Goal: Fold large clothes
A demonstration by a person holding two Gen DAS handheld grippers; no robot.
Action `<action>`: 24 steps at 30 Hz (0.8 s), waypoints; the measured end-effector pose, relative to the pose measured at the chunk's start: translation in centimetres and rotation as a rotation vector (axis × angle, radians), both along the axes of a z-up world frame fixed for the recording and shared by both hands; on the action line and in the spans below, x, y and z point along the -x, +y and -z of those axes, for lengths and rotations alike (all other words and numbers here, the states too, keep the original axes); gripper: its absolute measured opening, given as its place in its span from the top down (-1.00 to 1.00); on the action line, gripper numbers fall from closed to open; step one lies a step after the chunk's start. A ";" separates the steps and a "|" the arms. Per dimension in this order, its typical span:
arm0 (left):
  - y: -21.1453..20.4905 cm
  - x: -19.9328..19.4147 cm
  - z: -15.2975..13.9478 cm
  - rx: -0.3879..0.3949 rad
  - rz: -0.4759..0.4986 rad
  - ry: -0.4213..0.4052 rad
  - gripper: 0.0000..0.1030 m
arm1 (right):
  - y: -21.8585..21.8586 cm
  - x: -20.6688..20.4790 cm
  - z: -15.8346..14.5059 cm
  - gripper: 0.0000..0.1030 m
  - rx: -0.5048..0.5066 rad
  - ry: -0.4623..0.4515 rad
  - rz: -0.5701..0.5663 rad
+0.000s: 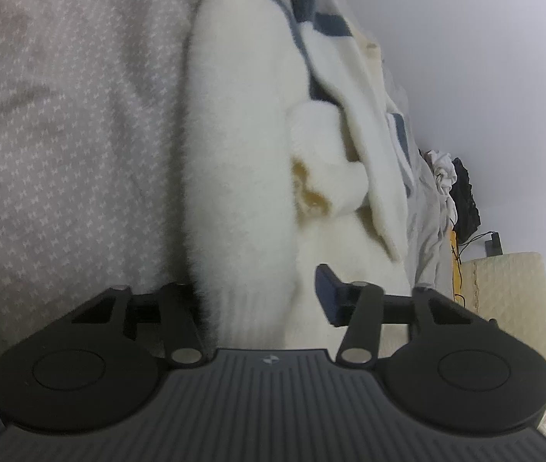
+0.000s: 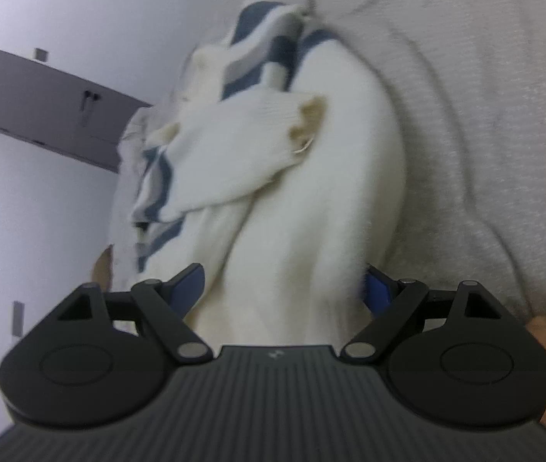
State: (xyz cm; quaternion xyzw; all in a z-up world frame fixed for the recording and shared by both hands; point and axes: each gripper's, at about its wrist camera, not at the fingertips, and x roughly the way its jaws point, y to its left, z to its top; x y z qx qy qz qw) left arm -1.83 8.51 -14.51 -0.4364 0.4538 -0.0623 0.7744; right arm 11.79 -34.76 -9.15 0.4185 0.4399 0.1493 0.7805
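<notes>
A fluffy white sweater point(image 1: 242, 146) with blue and grey stripes lies bunched on the bed, and one ribbed cuff point(image 1: 326, 177) is folded across its body. My left gripper point(image 1: 257, 281) straddles the ribbed hem. Its right blue pad point(image 1: 328, 296) shows its inner face beside the fabric, while its left finger is hidden behind the fluff. In the right wrist view the same sweater point(image 2: 311, 200) runs up from my right gripper point(image 2: 282, 273). That gripper stands wide, with the white fabric filling the gap between its blue pads point(image 2: 188, 285). Neither gripper visibly squeezes the knit.
A grey patterned bedspread point(image 1: 61, 134) lies under the sweater, wrinkled in the right wrist view point(image 2: 484, 115). Dark and white clothes point(image 1: 454, 184) are piled at the far end beside a cream quilted surface point(image 1: 508, 288). A grey panel point(image 2: 41, 107) hangs on the pale wall. A hand point(image 2: 542, 331) shows at the right edge.
</notes>
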 end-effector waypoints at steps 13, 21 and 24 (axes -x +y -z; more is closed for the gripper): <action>0.4 0.2 -0.9 -0.015 -0.089 -0.102 0.71 | 2.7 -0.7 1.1 0.62 0.289 0.097 -0.050; 2.7 1.7 -4.3 -0.006 -0.123 -0.238 0.74 | 0.2 1.6 -3.3 0.67 0.109 -0.132 -0.011; 3.1 2.2 -5.4 -0.009 -0.129 -0.271 0.74 | -0.6 2.3 -4.5 0.69 0.061 -0.166 -0.025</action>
